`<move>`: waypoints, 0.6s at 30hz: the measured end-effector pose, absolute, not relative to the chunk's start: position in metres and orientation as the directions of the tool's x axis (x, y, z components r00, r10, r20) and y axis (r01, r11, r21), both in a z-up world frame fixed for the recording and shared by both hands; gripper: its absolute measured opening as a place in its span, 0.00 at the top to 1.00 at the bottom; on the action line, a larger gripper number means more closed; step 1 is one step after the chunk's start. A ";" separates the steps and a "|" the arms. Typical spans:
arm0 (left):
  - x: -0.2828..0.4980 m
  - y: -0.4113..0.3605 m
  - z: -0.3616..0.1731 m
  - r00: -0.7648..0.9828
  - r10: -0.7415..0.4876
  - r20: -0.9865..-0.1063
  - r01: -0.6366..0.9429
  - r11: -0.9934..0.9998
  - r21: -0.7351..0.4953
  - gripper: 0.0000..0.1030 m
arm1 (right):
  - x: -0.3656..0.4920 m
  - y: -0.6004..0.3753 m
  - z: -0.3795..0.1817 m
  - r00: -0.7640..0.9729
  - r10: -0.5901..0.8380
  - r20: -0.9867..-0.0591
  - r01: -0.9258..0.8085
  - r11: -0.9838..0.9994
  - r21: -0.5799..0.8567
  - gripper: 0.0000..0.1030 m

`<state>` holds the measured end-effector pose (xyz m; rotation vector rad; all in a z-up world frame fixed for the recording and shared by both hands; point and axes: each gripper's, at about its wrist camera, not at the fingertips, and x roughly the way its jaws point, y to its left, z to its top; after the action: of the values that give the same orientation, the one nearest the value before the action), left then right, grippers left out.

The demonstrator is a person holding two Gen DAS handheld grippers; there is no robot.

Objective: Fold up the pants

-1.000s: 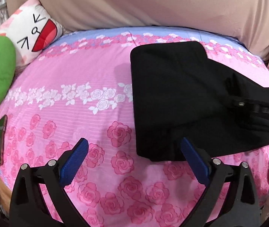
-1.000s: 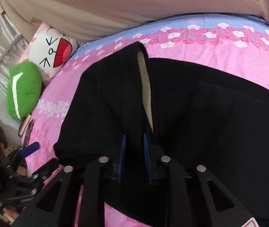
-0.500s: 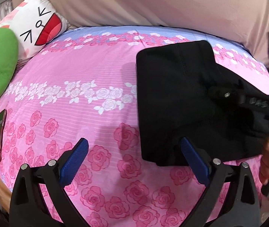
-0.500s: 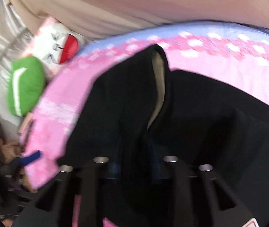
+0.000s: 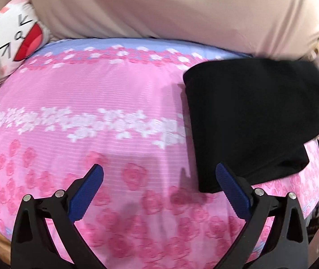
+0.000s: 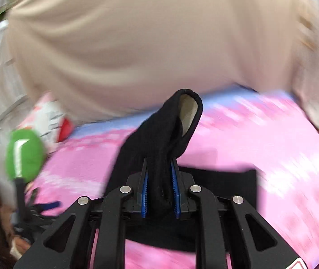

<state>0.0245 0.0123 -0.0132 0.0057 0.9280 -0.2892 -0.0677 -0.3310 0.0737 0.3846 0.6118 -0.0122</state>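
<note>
While the right tongs point(image 6: 159, 192) pinch a bunched fold of the black fabric pants point(image 5: 249, 121) between their blue ribbed pads point(image 6: 174, 192), the cloth rises in a loop above them, showing a pale beige lining at the top of the loop. Seen from the right wrist, the remainder of the garment lies flat on the bed, just behind and beneath the tongs, on a pink bedsheet printed with roses point(image 5: 114, 116). The left wrist view shows the pants spread on the right side of that sheet, their near corner just beside the right-hand blue pad of the left tongs point(image 5: 159, 181), which stand spread wide with nothing between them, above bare sheet. At the far left sit a white cartoon-face cushion point(image 5: 22, 38) and a green plush cushion point(image 6: 24, 154), with beige draped cloth point(image 5: 159, 6) behind the bed.
</note>
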 end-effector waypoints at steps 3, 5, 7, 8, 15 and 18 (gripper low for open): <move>0.027 -0.014 -0.022 0.538 -0.241 -0.808 0.281 0.955 -0.097 0.04 | -0.081 -0.382 0.012 0.743 0.016 -0.670 0.292 0.892 0.344 0.83; 0.027 -0.028 -0.027 0.529 -0.235 -0.815 0.295 0.952 -0.083 0.04 | -0.082 -0.408 -0.038 0.703 0.090 -0.706 0.327 0.840 0.432 0.71; 0.029 -0.040 -0.030 0.522 -0.220 -0.824 0.294 0.953 -0.068 0.04 | -0.089 -0.412 -0.046 0.736 0.131 -0.664 0.316 0.802 0.508 0.66; 0.030 -0.043 -0.030 0.518 -0.221 -0.826 0.293 0.953 -0.071 0.04 | -0.093 -0.413 -0.040 0.744 0.122 -0.658 0.316 0.803 0.506 0.56; 0.053 -0.061 -0.043 0.426 -0.322 -0.845 0.303 0.931 -0.202 0.04 | -0.083 -0.411 -0.024 0.738 0.067 -0.671 0.295 0.863 0.410 0.34; 0.067 -0.075 -0.057 0.371 -0.377 -0.849 0.321 0.910 -0.264 0.04 | -0.075 -0.416 -0.047 0.703 0.152 -0.695 0.284 0.836 0.470 0.34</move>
<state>0.0668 -0.0754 -0.0572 -0.0575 1.1033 -0.4473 -0.0753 -0.4156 -0.0466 0.5928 0.8002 -0.0779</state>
